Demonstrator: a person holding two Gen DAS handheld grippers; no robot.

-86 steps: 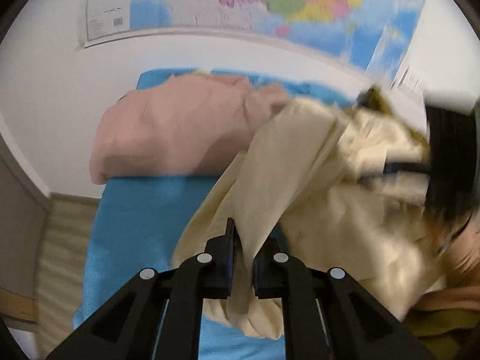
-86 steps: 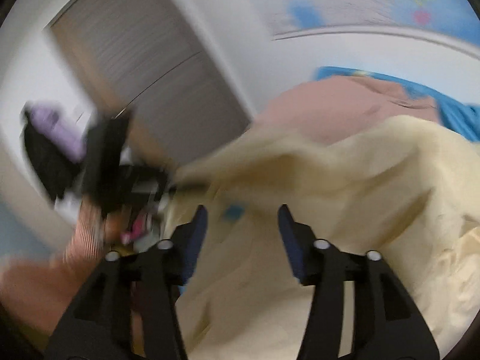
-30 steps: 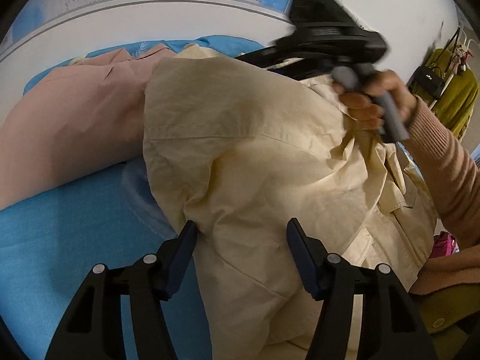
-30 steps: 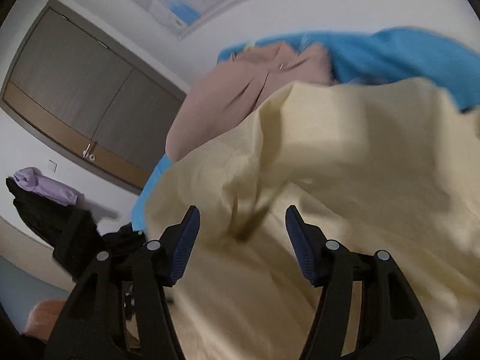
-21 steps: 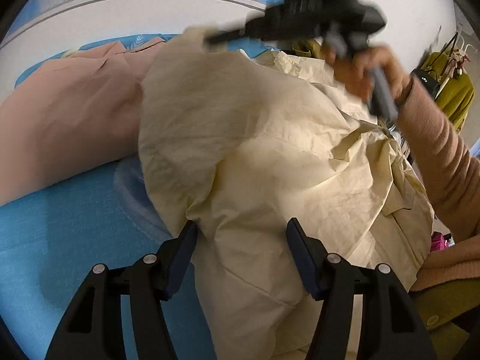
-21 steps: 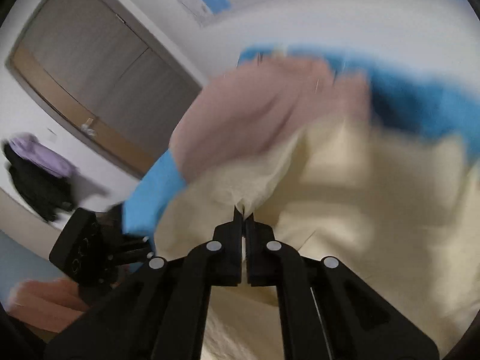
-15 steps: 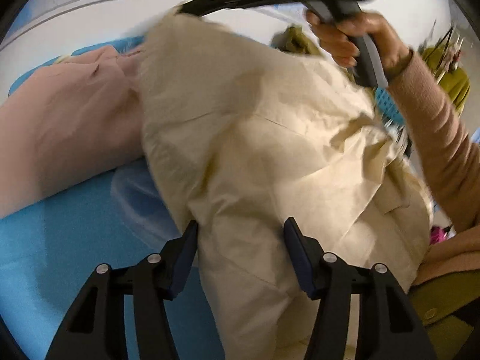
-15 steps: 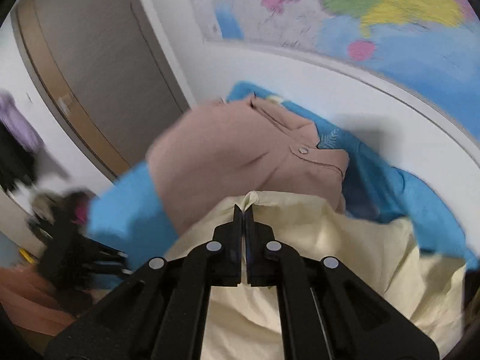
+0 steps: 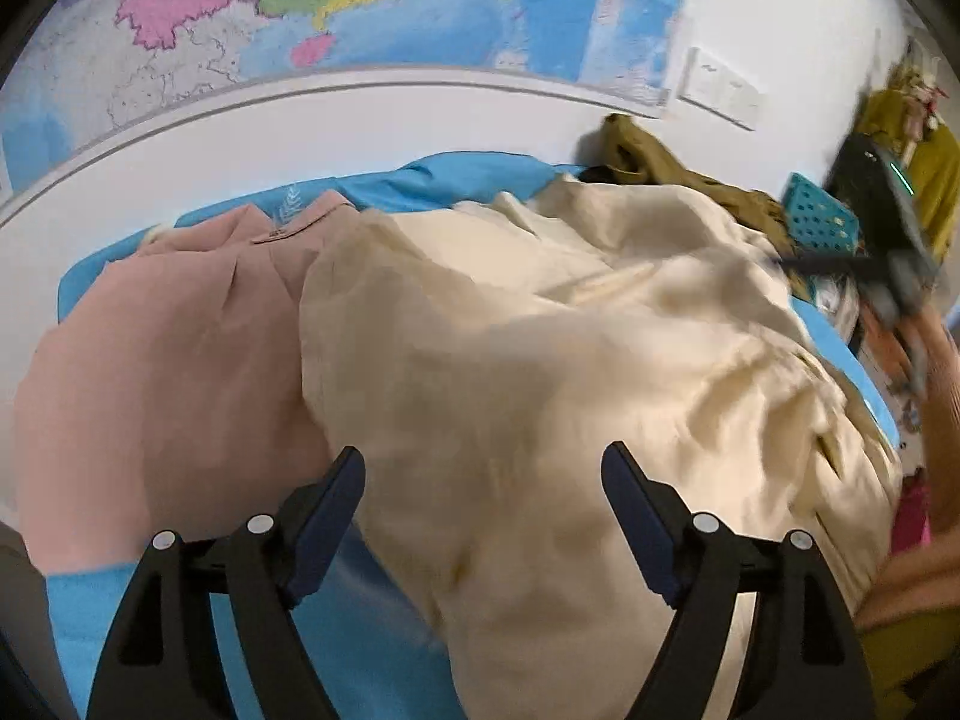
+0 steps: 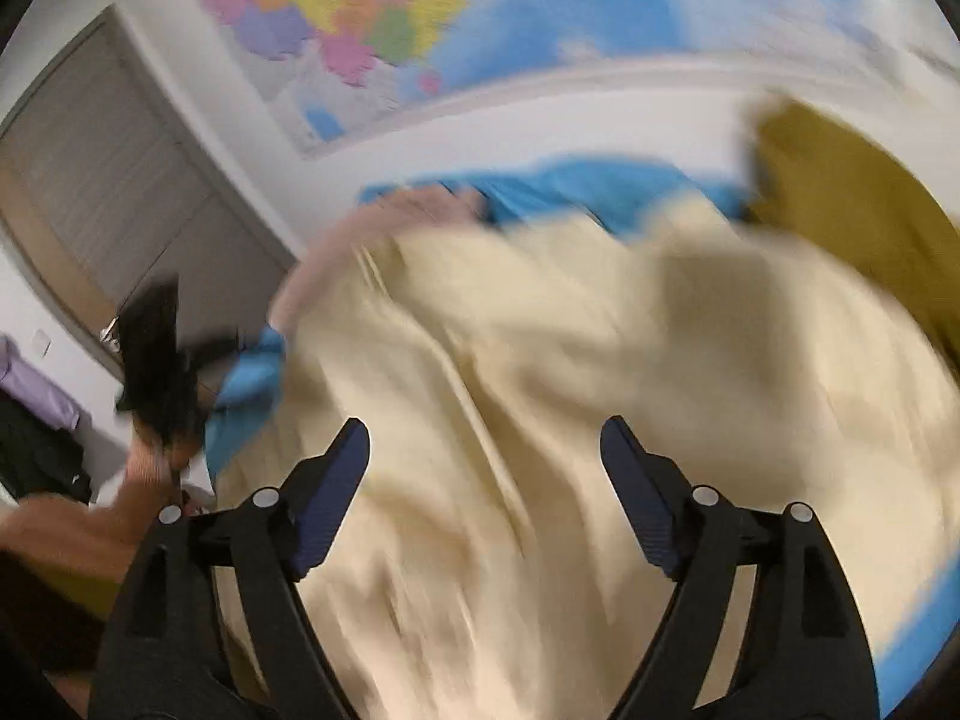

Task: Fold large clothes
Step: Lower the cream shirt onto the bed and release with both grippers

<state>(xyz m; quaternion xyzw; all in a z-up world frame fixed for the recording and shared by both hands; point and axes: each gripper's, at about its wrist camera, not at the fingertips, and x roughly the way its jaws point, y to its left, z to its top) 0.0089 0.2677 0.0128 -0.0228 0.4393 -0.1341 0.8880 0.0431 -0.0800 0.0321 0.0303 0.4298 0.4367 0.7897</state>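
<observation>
1. At far left, the folded pink garment [image 9: 162, 360] is best left undisturbed on the blue cover [image 9: 198, 618].
2. The left gripper [image 9: 483, 516], jaws just spread and holding nothing, should be lowered onto a near edge of the cream garment [image 9: 540, 396], heaped mid-bed.
3. The right gripper [image 10: 483, 480], likewise just spread and empty, should take a matching edge.

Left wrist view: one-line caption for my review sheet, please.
Open left claw above a rumpled cream garment lying partly over a folded pink garment on the blue cover, wall map behind.
</observation>
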